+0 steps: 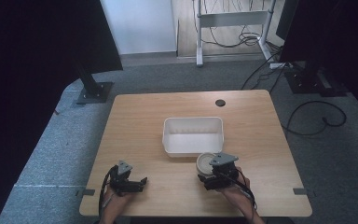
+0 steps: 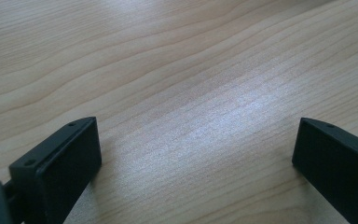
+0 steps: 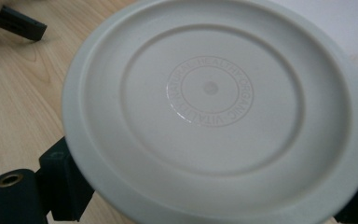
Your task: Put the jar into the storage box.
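Gripping a round white lid (image 3: 214, 112) at the near edge of the table (image 1: 135, 121), the right gripper (image 1: 210, 177) sits beside the bin (image 1: 193, 134). Left gripper (image 1: 140, 182) gapes, empty. Slippery rim; lid may tilt out.
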`<state>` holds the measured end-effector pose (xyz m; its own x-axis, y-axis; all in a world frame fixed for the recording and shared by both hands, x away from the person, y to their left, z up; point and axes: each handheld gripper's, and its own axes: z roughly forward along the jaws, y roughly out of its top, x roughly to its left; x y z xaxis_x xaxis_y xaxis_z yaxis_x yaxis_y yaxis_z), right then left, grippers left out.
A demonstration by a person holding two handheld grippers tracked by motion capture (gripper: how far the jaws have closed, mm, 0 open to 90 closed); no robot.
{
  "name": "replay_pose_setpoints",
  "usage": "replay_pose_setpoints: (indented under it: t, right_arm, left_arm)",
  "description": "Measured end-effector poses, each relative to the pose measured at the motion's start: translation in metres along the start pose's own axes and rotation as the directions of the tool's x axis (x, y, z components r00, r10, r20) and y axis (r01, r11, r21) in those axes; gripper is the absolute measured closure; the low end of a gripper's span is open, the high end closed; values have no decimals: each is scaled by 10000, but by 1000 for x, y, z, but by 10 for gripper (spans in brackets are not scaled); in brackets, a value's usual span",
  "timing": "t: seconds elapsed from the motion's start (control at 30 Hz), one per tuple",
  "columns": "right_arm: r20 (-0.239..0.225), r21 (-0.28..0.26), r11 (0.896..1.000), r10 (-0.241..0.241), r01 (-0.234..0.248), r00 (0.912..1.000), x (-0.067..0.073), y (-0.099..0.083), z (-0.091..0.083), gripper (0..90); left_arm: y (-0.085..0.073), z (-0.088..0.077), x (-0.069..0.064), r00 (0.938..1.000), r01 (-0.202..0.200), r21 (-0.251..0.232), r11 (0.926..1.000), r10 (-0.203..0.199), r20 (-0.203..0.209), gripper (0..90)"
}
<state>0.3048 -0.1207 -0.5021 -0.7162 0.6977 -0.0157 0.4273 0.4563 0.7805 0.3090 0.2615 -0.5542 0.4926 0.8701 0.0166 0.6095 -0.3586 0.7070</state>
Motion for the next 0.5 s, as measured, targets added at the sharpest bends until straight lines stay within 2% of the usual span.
replay_pose_setpoints:
  t: [0.5]
  right_arm:
    - [159,-103,9999,101,-100,9998,-5,14,9,96]
  left_arm:
    - [0,0,0,10000,1,0,10000,-1,1,8]
